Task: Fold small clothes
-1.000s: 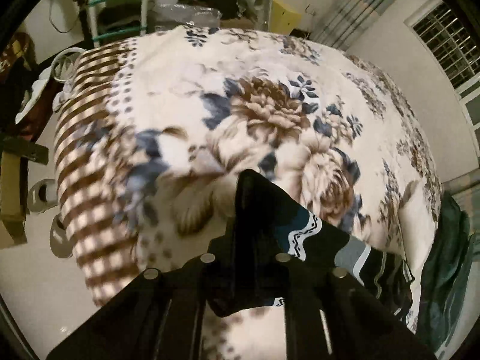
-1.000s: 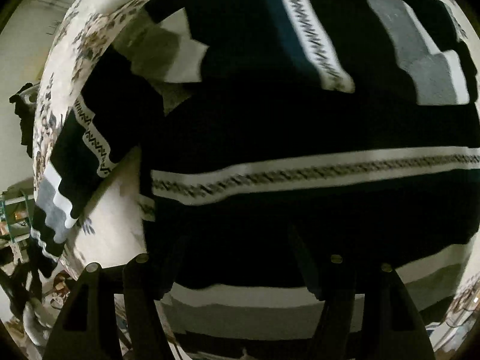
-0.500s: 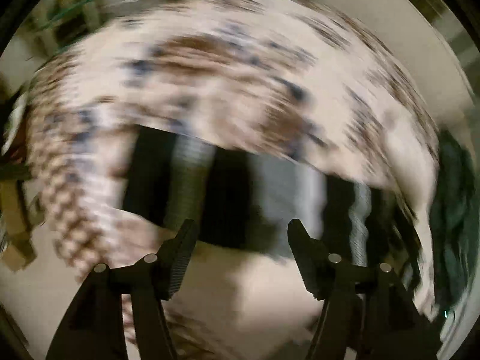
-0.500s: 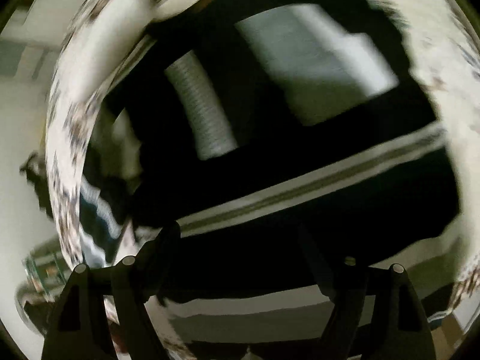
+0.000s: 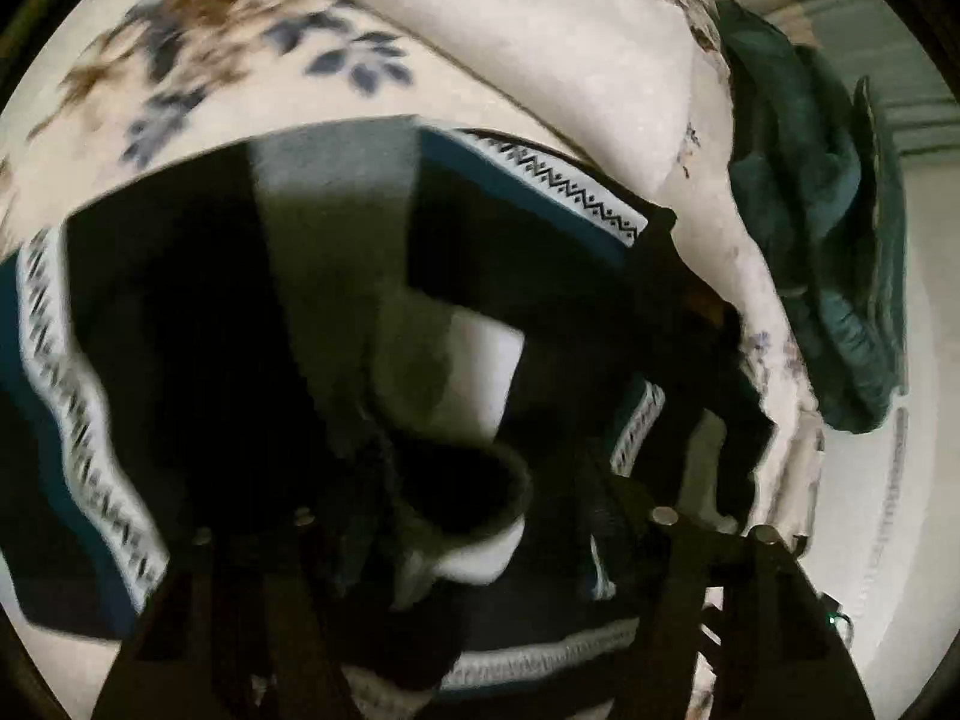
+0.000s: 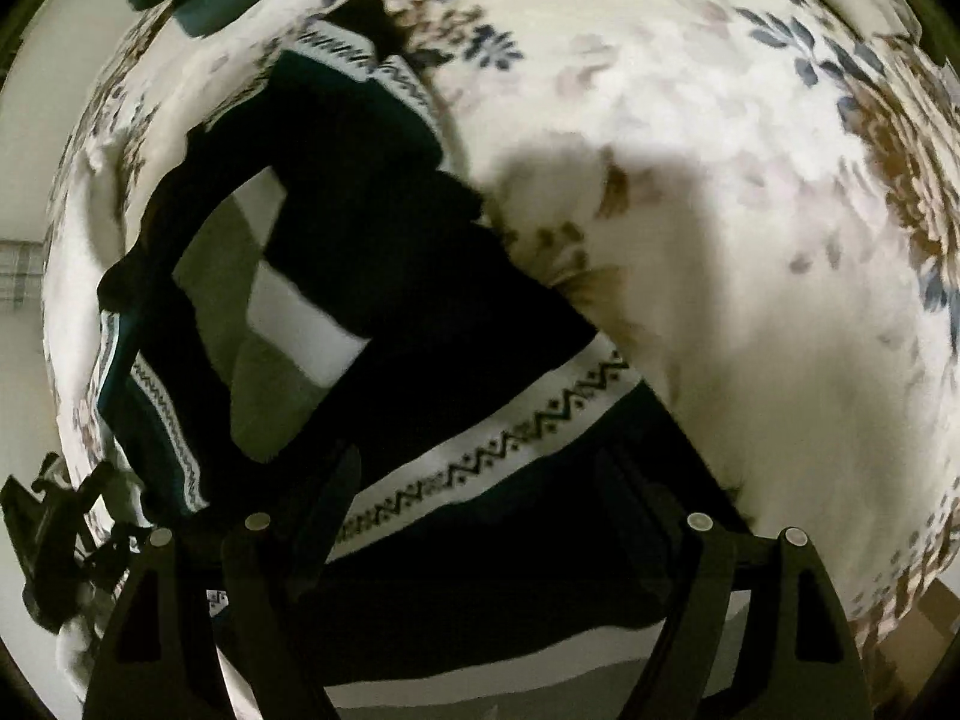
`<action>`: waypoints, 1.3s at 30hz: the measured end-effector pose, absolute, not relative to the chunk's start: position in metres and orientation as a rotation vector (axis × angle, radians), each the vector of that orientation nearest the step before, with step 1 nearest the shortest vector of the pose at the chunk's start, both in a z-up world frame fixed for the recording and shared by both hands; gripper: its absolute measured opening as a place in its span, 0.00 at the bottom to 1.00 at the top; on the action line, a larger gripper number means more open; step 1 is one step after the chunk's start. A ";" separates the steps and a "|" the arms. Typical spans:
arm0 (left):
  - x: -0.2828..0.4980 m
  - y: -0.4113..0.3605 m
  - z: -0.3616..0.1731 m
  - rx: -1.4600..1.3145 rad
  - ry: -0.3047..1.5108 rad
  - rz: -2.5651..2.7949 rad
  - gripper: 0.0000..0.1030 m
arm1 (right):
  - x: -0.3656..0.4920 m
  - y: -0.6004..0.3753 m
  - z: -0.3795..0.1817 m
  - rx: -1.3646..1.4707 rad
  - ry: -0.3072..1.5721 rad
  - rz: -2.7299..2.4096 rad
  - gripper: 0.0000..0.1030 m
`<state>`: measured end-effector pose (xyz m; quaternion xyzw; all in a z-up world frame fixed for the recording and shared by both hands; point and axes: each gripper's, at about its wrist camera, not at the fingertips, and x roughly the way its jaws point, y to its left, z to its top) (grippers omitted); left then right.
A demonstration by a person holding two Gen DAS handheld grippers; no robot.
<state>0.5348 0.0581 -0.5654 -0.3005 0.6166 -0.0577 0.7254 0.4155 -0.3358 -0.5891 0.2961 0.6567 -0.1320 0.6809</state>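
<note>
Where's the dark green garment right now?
The dark green garment hangs off the floral bedspread's edge at the right of the left wrist view; in the right wrist view it shows top left, beyond the patterned sweater.

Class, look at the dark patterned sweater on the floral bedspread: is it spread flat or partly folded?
Partly folded. The sweater has a sleeve doubled across its body, zigzag bands running at different angles, on the bedspread.

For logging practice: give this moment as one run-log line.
sweater: on floral blanket | left gripper: jaws just closing, sweater between | right gripper: open over sweater

sweater [image 6: 420,276]: matt knit cloth | bedspread [image 6: 720,180]: soft fuzzy cloth | claw [image 6: 480,480]: matt black plastic
</note>
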 end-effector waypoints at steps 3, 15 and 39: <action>0.533 0.057 -0.542 -0.612 1.276 -0.124 0.05 | 0.416 -0.337 -0.595 0.684 1.475 -0.285 0.80; 0.507 0.145 -0.514 -0.646 1.132 0.043 0.05 | 0.439 -0.336 -0.601 0.576 1.451 -0.254 0.80; 0.476 0.166 -0.540 -0.737 1.209 0.077 0.43 | 0.466 -0.370 -0.606 0.468 1.475 -0.510 0.74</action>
